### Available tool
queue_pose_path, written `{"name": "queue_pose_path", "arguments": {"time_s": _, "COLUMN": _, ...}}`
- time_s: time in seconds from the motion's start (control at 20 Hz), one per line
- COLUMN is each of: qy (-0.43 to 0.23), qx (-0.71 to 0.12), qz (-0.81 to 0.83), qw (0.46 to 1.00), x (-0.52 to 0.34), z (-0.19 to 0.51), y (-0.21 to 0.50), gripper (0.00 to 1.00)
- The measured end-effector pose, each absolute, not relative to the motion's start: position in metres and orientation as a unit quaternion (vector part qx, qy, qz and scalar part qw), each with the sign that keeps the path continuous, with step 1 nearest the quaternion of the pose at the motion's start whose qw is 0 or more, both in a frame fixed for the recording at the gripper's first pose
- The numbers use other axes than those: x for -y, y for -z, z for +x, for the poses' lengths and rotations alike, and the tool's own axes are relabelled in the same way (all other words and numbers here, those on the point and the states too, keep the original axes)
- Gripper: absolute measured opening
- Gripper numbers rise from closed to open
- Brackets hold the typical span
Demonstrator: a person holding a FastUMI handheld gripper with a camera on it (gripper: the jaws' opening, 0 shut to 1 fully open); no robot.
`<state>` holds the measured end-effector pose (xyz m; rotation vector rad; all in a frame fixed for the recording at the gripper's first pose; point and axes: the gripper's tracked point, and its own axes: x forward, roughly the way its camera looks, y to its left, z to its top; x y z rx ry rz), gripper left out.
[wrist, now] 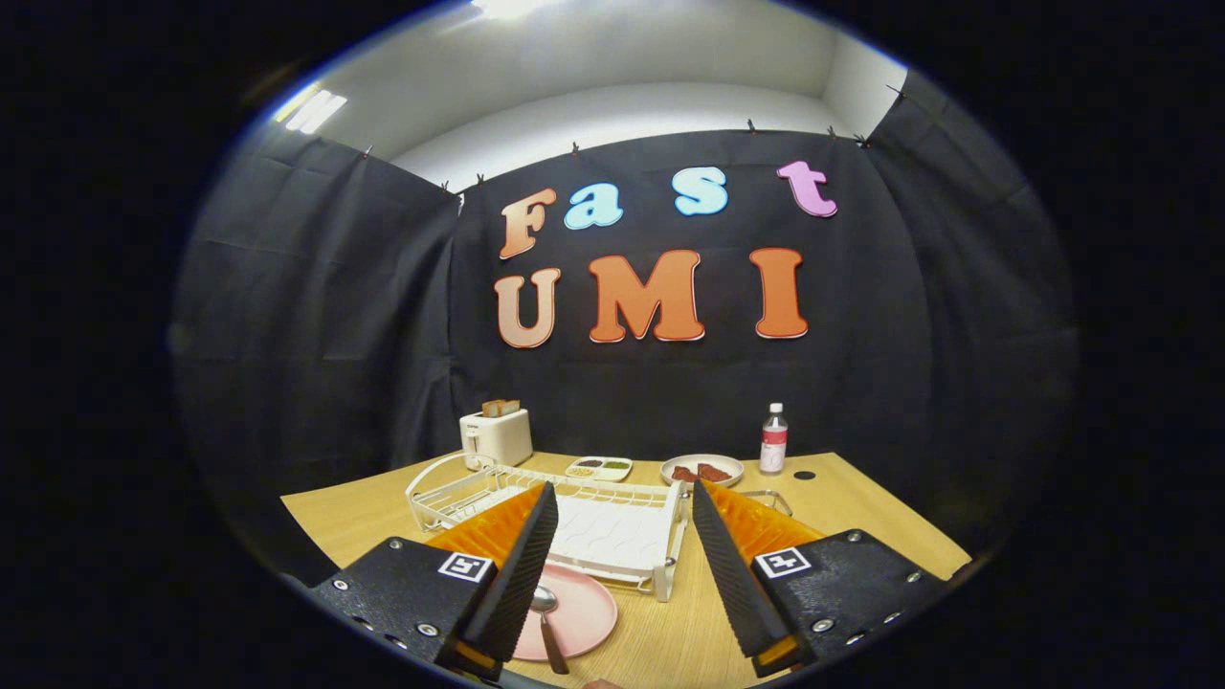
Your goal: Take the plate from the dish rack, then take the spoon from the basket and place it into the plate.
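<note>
A handheld gripper [622,565] looks forward over a light wooden table [861,507], its two fingers spread wide apart and pinching nothing. Between and just below the fingers, close to the camera, a pink plate [584,608] lies flat on the table with a metal spoon [545,612] resting in it, bowl pointing away and handle reaching toward the camera past the plate's near rim. That arrangement suggests the task is at or near its end: plate out of the rack, spoon in the plate, fingers let go. Just beyond the plate stands a white wire dish rack [612,522] on a white drip tray, its slots holding no dishes. At the rack's far left end sits a rounded wire basket [445,488], apparently bare inside. Farther back are a white toaster [496,435] with slices of bread poking out, a small divided dish [599,468] of condiments, a pale plate [701,469] holding dark reddish food, and a water bottle [773,438].
</note>
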<state>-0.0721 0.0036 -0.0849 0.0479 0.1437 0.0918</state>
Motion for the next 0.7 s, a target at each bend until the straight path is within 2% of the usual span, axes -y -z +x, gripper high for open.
{"name": "queue_pose_path", "arguments": {"time_s": 0.35, "qy": -0.001, "qx": -0.043, "qz": 0.022, "qw": 0.999, "x": 0.013, "z": -0.073, "y": 0.049, "gripper": 0.88}}
{"name": "queue_pose_path", "arguments": {"time_s": 0.7, "qy": 0.014, "qx": -0.037, "qz": 0.024, "qw": 0.999, "x": 0.024, "z": -0.072, "y": 0.037, "gripper": 0.88}}
